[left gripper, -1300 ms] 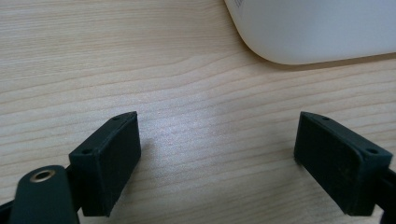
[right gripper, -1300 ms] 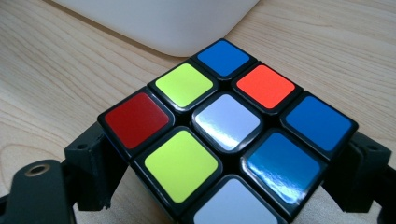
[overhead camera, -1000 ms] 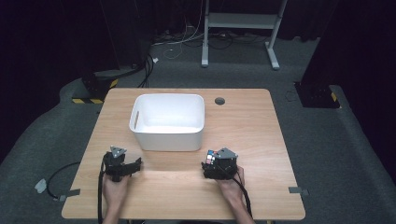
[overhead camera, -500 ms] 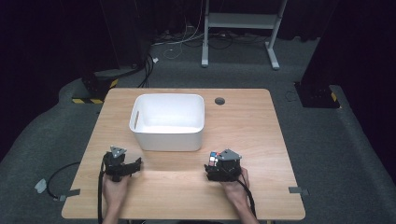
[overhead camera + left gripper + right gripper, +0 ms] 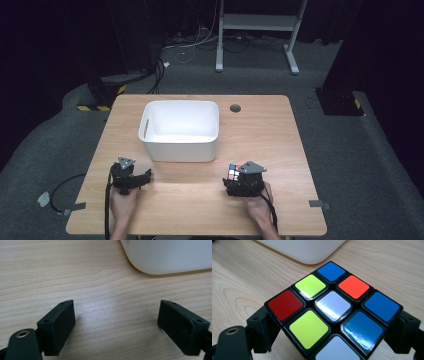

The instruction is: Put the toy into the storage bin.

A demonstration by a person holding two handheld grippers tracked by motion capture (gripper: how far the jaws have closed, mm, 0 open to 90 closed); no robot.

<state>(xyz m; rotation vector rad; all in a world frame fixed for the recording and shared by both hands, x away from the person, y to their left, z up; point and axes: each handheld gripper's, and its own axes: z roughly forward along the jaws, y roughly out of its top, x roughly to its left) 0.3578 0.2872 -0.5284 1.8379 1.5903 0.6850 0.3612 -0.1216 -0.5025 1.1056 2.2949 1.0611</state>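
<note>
You are holding the multicoloured plastic puzzle cube (image 5: 333, 312) clamped in your right tool (image 5: 243, 181); it is light, stiff, glossy, so grip flat opposite faces.

No text, label, brand, number or sign is legible anywhere.

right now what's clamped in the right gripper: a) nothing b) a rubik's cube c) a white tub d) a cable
b: the right gripper has its jaws closed on the sides of the rubik's cube, whose coloured stickers face the camera, while the white tub stands apart on the table.
</note>
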